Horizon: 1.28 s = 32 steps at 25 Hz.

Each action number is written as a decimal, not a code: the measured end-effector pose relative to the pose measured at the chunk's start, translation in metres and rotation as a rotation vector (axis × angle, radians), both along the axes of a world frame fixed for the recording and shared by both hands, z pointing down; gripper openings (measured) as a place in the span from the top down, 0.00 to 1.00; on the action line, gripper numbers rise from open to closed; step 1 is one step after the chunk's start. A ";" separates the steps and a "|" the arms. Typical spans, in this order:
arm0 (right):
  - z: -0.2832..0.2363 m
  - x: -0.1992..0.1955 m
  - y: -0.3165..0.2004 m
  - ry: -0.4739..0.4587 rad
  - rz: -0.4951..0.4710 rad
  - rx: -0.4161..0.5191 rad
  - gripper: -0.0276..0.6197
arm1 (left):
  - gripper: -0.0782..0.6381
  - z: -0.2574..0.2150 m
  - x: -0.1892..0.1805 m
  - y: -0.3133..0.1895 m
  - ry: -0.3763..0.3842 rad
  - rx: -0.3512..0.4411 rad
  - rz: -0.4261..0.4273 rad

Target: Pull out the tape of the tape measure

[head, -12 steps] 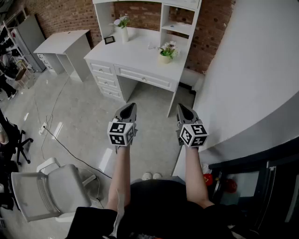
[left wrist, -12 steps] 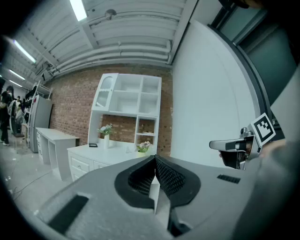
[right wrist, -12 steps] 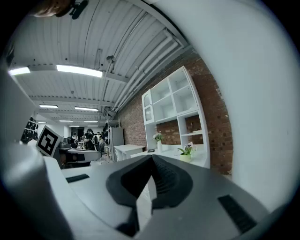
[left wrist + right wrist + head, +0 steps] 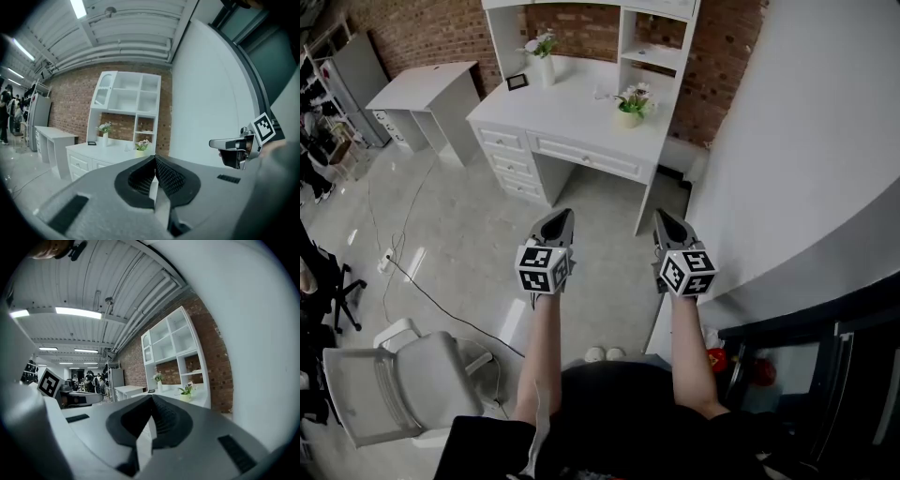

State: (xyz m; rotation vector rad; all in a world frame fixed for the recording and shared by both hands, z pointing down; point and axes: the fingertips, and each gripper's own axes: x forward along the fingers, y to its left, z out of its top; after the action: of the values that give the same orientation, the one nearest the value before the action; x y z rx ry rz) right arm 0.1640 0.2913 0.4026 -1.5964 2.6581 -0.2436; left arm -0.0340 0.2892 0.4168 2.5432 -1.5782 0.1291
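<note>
Both claws are up in front of me, side by side and apart, at about the same height, and neither is doing any work yet. The left claw has its jaws pressed together with nothing between the ribbed pads. The right claw is the same, closed on air, and each one's own view shows the dark pads meeting in a seam. I read this as a carrying pose: held roughly level and parallel, tips pointed where I mean to go, so nothing snags on the way. Well beyond both tips stands the white desk, with its shelf unit set against the brick wall. A potted plant sits ahead of the right claw. A vase of flowers and a small dark frame sit further off, ahead of the left claw. I can't pick out the tape measure in any view. There is a small pale thing on the desktop just left of the plant, but it is too small to name. My guess is that the desk is where I should look. Close on the right claw's outer side runs a big white curved panel, which is probably why that claw is kept tucked in. Below the left claw and off to its outer side, a grey chair and a floor cable are worth avoiding. As I judge it, the task hasn't started.
</note>
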 end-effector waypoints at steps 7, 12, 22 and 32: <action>0.005 -0.006 0.001 -0.013 -0.013 -0.002 0.96 | 0.88 0.014 0.006 0.002 -0.014 -0.032 0.031; 0.002 -0.007 0.000 -0.031 -0.013 0.008 0.96 | 0.87 0.013 0.002 0.000 0.011 -0.022 0.022; 0.004 -0.003 -0.011 -0.094 0.035 -0.008 0.73 | 0.59 0.009 -0.019 -0.007 0.067 0.018 0.007; 0.017 -0.015 -0.019 -0.096 0.058 -0.015 0.72 | 0.59 0.025 -0.042 -0.017 0.058 -0.007 0.020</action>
State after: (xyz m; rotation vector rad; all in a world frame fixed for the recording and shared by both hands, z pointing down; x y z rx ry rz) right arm 0.1490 0.2721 0.4198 -1.6201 2.5405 -0.3296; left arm -0.0762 0.2722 0.4414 2.5338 -1.5286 0.0625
